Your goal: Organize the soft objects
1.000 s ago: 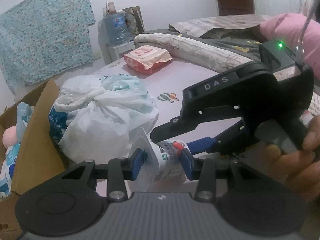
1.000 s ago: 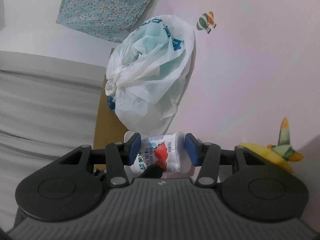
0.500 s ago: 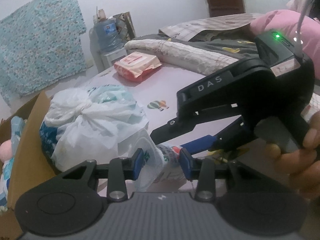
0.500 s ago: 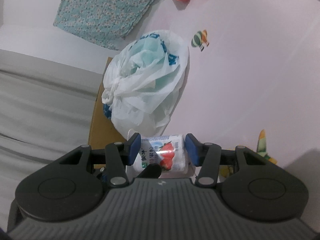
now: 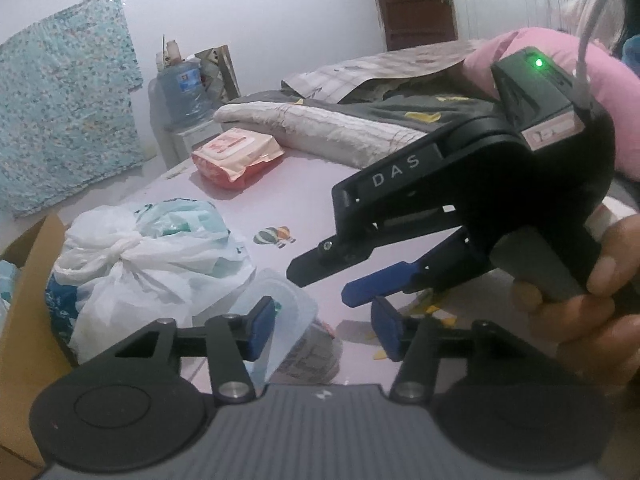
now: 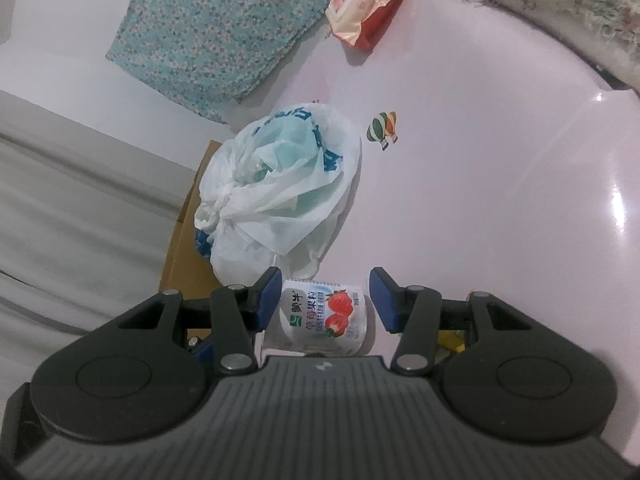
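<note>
Lying on its side on the pink sheet [image 6: 500,160], the strawberry cup [image 6: 320,316] sits between the pads of both tongs.

- Left tongs [image 5: 323,322]: jaws have just been opening and now stand medium-wide. The cup's clear lid is next to the left pad; the right pad stands clear of it. No grip.
- Right tongs [image 6: 325,292]: medium gap. The left pad is just beside the cup and open space shows at the right pad. Not pressing, as far as I can see. A hand [image 5: 592,312] holds its grip.
- The two pairs cross over the cup, the right one coming in above the left pair's far pad.
- Just ahead of both, left of centre: a knotted white bag [image 6: 280,192], touching or nearly touching the cup's far end and blocking that way.
- Past the bag, further left: a cardboard box [image 5: 28,280].
- Farther ahead: a balloon print [image 6: 383,128] on the sheet, then a red pack [image 5: 236,156], well apart from the cup.
- Beyond that: a folded blanket [image 5: 320,124], a water jug [image 5: 180,84] and a teal cloth [image 5: 60,120] on the wall.
- Under the right pair's right finger: a yellow scrap [image 6: 450,338].
</note>
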The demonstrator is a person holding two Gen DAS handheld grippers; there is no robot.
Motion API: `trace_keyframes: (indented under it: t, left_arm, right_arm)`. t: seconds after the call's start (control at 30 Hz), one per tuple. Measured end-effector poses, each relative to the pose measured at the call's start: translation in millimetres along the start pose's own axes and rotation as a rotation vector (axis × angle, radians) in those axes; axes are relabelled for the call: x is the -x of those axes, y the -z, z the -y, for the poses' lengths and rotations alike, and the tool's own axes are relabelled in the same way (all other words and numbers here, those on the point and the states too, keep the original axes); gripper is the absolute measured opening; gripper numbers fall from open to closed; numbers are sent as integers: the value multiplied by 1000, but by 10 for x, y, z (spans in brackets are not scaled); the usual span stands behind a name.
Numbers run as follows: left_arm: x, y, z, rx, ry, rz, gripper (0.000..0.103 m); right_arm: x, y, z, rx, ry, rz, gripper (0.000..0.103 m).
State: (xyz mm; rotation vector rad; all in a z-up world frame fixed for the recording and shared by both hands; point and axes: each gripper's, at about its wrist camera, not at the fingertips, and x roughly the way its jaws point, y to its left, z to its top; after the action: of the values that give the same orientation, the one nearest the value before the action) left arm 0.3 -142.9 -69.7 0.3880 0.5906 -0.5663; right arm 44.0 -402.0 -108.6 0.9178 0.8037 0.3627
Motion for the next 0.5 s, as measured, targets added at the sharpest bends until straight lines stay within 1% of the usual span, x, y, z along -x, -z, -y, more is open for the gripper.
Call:
trace_keyframes:
  t: [0.07,0.2,0.3,0.4,0.5]
  left_arm:
    - [40,14,-5,13,6,11,57]
    - [117,26,-38,26,-5,42,63]
    - [140,29,-100,47,-30,41,64]
    - [107,46,-192,85,-45,16,66]
    - [-3,69,-258,116,-57,-47,67]
  right_arm:
    - [31,-2,-1,1,-11,15,53]
    - [84,-3,-38,22,-11,49,61]
    - [91,-1,-54,25,-18,54,63]
    - [74,7,-79,30,-25,51,63]
    - [25,20,-112,36,-36,37,63]
